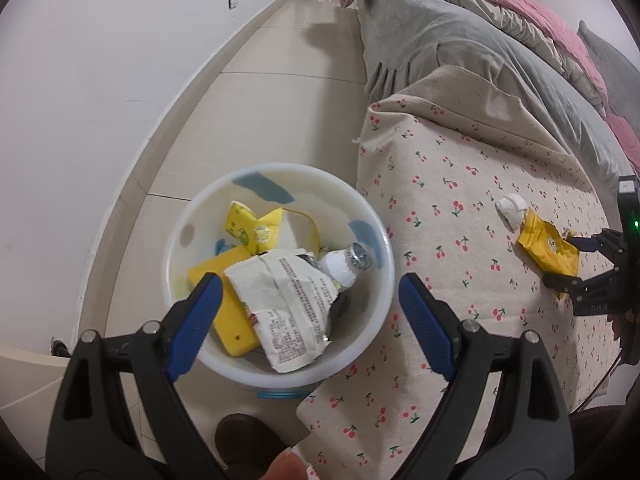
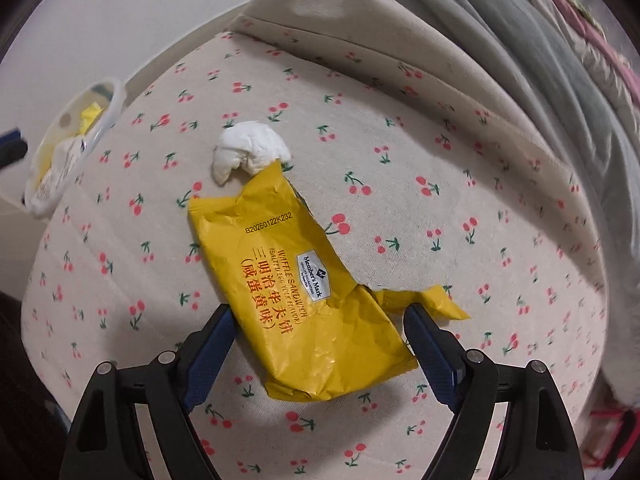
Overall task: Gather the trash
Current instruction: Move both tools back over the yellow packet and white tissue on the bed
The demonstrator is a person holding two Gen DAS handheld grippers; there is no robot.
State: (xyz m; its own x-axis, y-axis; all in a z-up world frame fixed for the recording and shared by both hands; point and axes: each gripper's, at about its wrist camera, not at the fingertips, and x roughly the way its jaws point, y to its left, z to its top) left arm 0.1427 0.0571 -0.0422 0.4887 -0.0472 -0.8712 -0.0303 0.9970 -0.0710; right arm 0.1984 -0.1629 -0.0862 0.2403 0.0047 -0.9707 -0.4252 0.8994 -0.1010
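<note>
A cherry-print bedcover [image 2: 400, 208] carries a yellow wrapper [image 2: 304, 300] and white tissue [image 2: 248, 152].

Left gripper [image 1: 306, 292] spread wide, blue pads [image 1: 200, 320] apart, nothing between, pointing downward. Right gripper [image 2: 316, 338] also spread wide, low, fingers [image 2: 212, 344] either side, gripping nothing. Fingertip [image 1: 286, 466] at bottom edge.

A cherry-print cover [image 2: 400, 128] drapes the cushion, beside grey [image 1: 460, 44] and pink blankets [image 1: 560, 36].
</note>
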